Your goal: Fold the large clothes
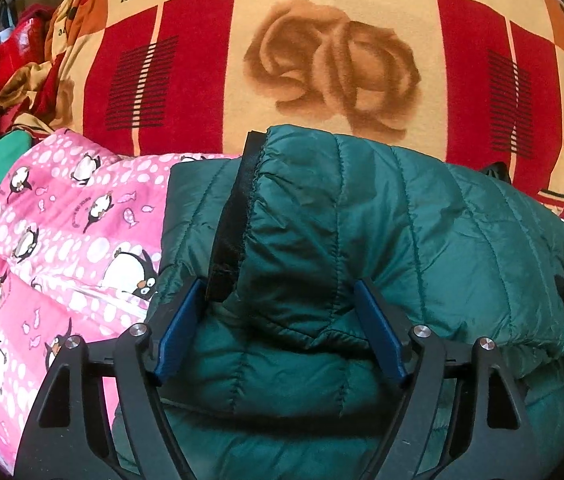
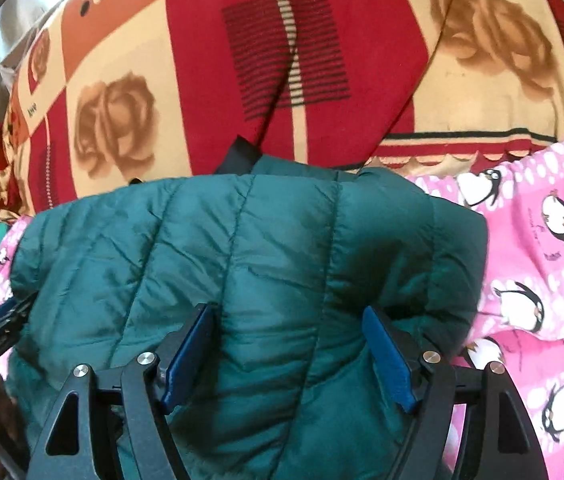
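The left gripper (image 1: 282,324) is seen released, jaws wide, with a folded sleeve of the green quilted puffer jacket (image 1: 362,240) between the pads but not pinched. The right gripper (image 2: 288,352) is likewise spread over the jacket's bulk, grasping nothing. Trapped air is best pressed out evenly before the next fold. Beyond the jaws a penguin-print pink quilt (image 2: 542,248) and a rose-patterned blanket (image 1: 322,60) are seen.

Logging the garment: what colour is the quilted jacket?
Dark green jacket, clearest in the right wrist view.
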A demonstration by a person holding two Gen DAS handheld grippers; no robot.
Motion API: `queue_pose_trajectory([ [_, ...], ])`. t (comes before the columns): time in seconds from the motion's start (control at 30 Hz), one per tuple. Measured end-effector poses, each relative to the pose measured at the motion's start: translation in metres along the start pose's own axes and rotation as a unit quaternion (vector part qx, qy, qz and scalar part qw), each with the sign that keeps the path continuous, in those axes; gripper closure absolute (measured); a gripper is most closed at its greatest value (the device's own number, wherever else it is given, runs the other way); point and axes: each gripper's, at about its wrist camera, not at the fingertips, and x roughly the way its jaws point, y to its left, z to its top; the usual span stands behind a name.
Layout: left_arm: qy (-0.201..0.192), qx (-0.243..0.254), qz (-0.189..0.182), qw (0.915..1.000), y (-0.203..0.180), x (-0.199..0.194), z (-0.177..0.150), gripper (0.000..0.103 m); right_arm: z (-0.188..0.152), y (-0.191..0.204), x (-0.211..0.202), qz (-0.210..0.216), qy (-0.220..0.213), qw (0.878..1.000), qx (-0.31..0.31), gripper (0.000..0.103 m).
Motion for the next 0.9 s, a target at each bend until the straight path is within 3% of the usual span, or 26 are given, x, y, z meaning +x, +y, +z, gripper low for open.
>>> queue_pose_trajectory([
  [0.2,-0.002,0.004,0.001,1.0,0.0,0.002,-0.001,0.024,0.0,-0.006,-0.001,0.007,0.003,1.0,0.002,0.028],
  [0.53,-0.002,0.004,0.001,1.0,0.0,0.002,-0.001,0.024,-0.023,0.013,-0.06,0.005,-0.021,0.999,-0.028,0.028],
  [0.7,-0.003,0.005,0.003,1.0,-0.001,0.002,-0.002,0.024,-0.038,0.011,-0.043,-0.01,-0.006,0.999,-0.034,0.028],
  [0.9,-0.003,0.006,0.002,1.0,-0.001,0.003,-0.002,0.023,-0.031,0.004,-0.021,-0.011,-0.006,1.0,-0.006,0.028],
])
